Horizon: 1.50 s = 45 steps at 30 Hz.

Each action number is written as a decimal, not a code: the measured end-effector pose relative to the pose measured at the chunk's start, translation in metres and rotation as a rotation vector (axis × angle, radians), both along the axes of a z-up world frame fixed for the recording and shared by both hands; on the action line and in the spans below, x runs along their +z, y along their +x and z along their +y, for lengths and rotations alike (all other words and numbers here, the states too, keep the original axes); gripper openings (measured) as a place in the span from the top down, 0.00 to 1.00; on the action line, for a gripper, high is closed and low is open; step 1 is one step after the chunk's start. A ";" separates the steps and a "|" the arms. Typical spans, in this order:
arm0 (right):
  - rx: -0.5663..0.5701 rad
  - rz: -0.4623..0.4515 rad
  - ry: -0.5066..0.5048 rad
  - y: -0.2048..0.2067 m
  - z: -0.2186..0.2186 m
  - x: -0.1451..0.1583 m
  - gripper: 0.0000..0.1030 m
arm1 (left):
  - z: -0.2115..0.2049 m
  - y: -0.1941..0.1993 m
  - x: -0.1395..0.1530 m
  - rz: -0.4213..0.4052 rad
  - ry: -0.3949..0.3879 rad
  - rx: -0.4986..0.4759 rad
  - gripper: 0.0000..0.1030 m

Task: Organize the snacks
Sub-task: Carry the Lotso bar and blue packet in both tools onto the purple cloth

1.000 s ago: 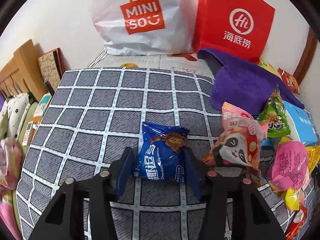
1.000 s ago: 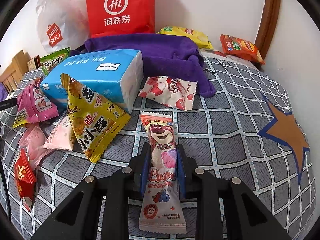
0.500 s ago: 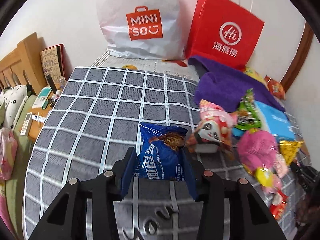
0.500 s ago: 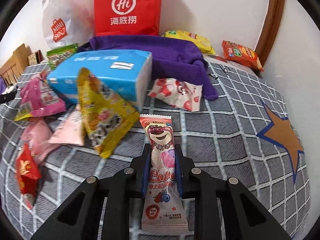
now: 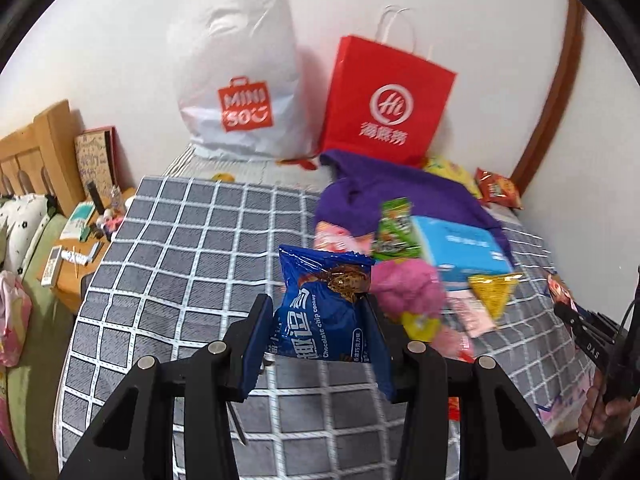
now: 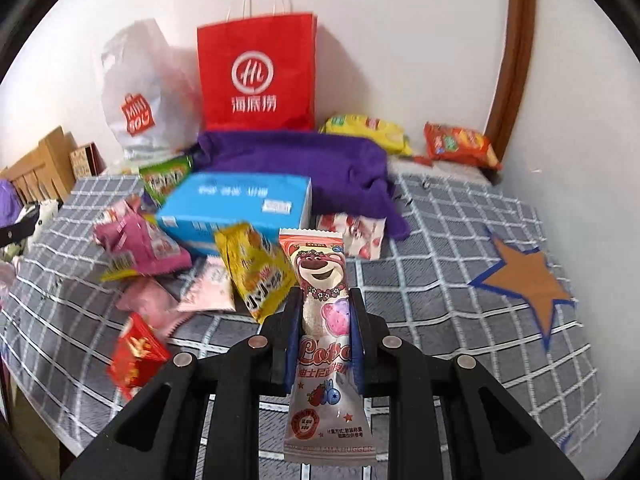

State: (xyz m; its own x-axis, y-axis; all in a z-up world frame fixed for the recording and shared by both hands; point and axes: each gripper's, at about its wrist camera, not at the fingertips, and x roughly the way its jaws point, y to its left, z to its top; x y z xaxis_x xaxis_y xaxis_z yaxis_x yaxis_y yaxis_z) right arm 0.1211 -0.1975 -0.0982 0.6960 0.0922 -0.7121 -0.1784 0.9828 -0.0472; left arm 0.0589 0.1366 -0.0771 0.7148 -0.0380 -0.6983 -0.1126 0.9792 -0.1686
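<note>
My left gripper is shut on a blue chocolate chip cookie bag, held in the air above the checked grey bedspread. In the right wrist view my right gripper is shut on a long pink Lotso bear snack packet, also lifted off the bed. A loose heap of snacks lies on the bed: a pink bag, a yellow triangular bag, a green bag and a red pouch.
A red paper bag and a white Minisou plastic bag lean on the far wall. A purple cloth and a blue tissue pack lie before them. Orange and yellow packets lie far right. A bedside table stands left.
Both grippers have risen off the bedspread with their packets, and the views now take in more of the bed and wall. The left gripper closed slightly on the blue bag.
</note>
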 end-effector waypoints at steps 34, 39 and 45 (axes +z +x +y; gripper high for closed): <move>0.021 -0.039 0.080 0.007 0.009 0.065 0.79 | -0.085 0.016 0.054 -0.057 -0.009 -0.118 0.58; 0.031 -0.026 0.089 0.026 0.013 0.063 0.79 | -0.097 0.035 0.051 -0.042 -0.011 -0.139 0.58; 0.052 -0.025 0.080 0.052 0.022 0.061 0.79 | -0.109 0.062 0.049 -0.031 -0.005 -0.175 0.58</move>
State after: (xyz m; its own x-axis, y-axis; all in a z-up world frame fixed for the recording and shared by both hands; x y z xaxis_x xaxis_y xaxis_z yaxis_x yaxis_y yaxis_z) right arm 0.1731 -0.1753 -0.0368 0.7062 0.1844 -0.6835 -0.2291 0.9731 0.0258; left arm 0.1210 0.0281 -0.0278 0.7183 -0.1674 -0.6753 0.0650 0.9825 -0.1745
